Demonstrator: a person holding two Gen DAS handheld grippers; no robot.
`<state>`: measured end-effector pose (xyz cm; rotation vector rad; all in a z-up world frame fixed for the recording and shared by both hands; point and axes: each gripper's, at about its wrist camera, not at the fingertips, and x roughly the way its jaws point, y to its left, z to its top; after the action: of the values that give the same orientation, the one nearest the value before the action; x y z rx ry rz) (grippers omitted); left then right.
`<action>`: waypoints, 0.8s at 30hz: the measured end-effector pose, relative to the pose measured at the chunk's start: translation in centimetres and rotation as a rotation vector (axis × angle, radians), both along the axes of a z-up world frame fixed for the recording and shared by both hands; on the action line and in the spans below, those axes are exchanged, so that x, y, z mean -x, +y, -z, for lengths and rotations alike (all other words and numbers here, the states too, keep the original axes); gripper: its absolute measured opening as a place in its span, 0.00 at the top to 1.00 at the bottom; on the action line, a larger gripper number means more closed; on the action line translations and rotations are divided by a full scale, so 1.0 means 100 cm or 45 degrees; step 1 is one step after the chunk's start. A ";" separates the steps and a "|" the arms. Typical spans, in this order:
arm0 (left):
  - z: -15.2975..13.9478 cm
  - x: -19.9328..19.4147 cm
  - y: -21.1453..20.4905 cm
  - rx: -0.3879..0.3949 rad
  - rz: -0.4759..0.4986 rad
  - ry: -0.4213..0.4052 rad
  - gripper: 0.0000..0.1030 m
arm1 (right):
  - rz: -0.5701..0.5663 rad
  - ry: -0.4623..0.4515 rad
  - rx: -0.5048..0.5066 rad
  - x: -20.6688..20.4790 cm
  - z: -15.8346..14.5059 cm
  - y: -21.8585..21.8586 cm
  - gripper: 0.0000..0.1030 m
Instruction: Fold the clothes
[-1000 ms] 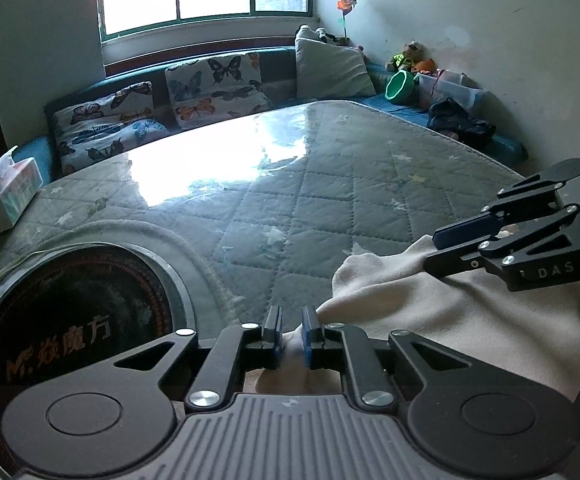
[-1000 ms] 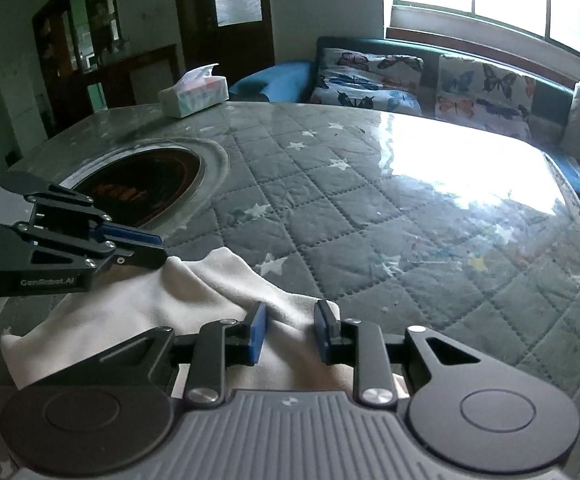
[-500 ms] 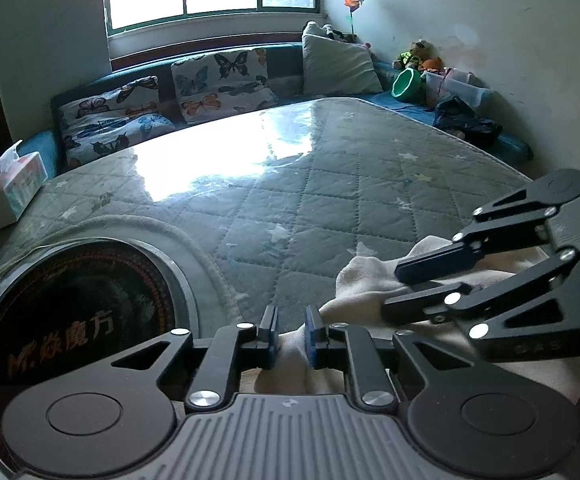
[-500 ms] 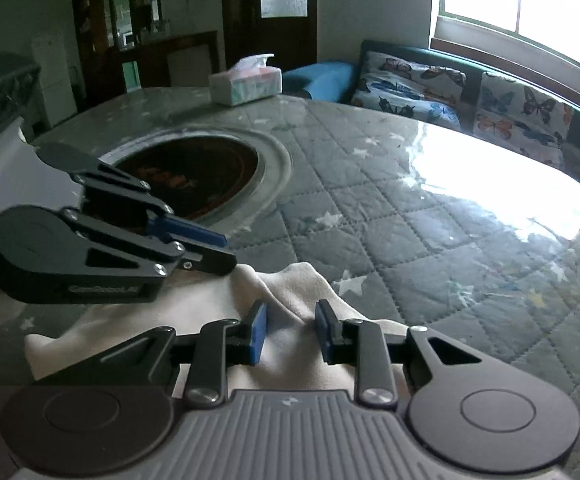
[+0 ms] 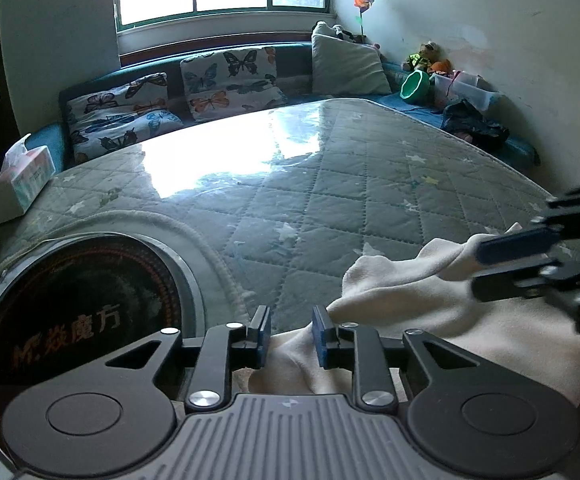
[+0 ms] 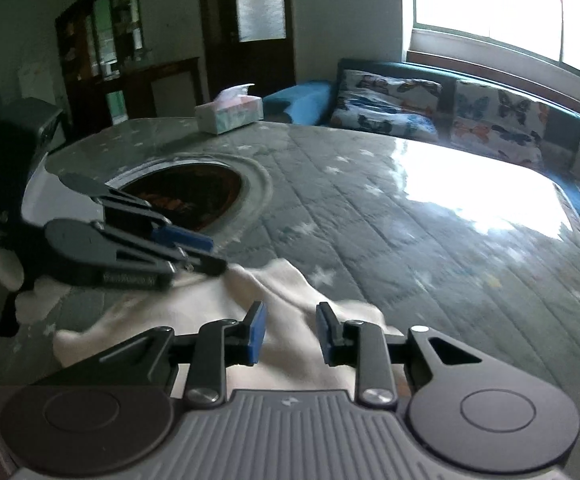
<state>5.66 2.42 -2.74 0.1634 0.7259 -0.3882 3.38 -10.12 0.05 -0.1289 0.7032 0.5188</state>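
The left hand-held gripper (image 5: 291, 334) stands with its blue pads parted in a narrow gap, cream cloth (image 5: 429, 312) lying between and under them but not pinched. The right hand-held gripper (image 6: 291, 334) is likewise parted, its pads a little wider, cloth (image 6: 290, 320) bunched beneath the gap without being clamped. Each gripper shows in the other's view: the right one (image 5: 505, 268) at the cloth's far right fold, the left one (image 6: 202, 256) with its tips at the cloth's left edge.

The cloth lies crumpled on the near edge of the quilted surface (image 5: 329, 184), just beside the round dark inset (image 5: 78, 320); its long axis runs roughly left to right between the two grippers, with a peak of folds pointing away toward the window.

A tissue box (image 5: 18, 184) at the far left corner has a tissue sticking up from it. On the bench by the wall, a green basket (image 5: 415, 87) lies tipped on its side; its contents cannot be made out
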 end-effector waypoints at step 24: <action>-0.024 0.035 -0.022 0.083 0.040 -0.063 0.72 | 0.292 0.037 -0.054 0.001 0.019 -0.081 0.79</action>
<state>2.14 0.26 -0.31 0.1224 0.6621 -0.4358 3.27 -18.27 -1.84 -0.0007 0.7245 0.3162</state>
